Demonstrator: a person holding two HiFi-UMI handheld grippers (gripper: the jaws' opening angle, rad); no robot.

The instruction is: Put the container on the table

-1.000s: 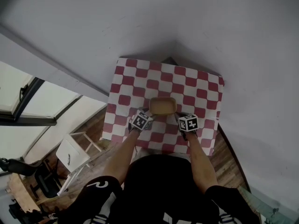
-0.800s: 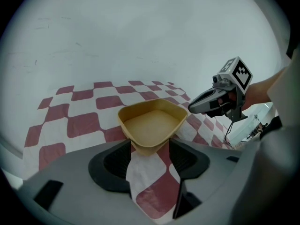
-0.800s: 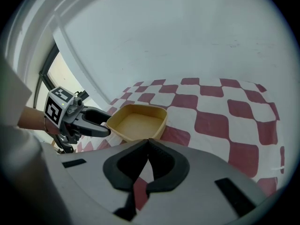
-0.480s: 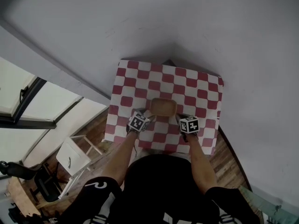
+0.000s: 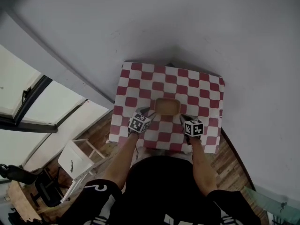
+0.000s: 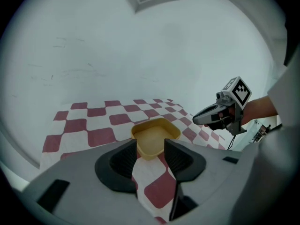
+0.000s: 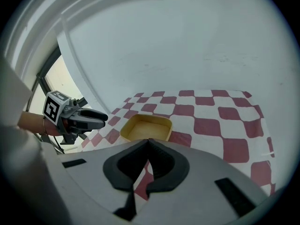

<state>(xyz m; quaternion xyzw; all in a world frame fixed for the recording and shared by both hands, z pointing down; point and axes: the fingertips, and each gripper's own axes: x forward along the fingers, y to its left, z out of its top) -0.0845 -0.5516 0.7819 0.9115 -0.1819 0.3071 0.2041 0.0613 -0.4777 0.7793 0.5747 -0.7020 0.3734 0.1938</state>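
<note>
Container [image 5: 167, 106]: yellow, shallow, upright on the checked table [image 5: 197, 86], flat on the cloth, about midway along the near edge and a little in from it.

Left gripper [image 5: 147, 112]: jaws apart and closing, pads pressing on nothing. The container's near corner shows through the gap, beyond the tips.

Right gripper [image 5: 183, 118]: jaws clenched together, empty, near the container's right near corner and apart from it.
</note>
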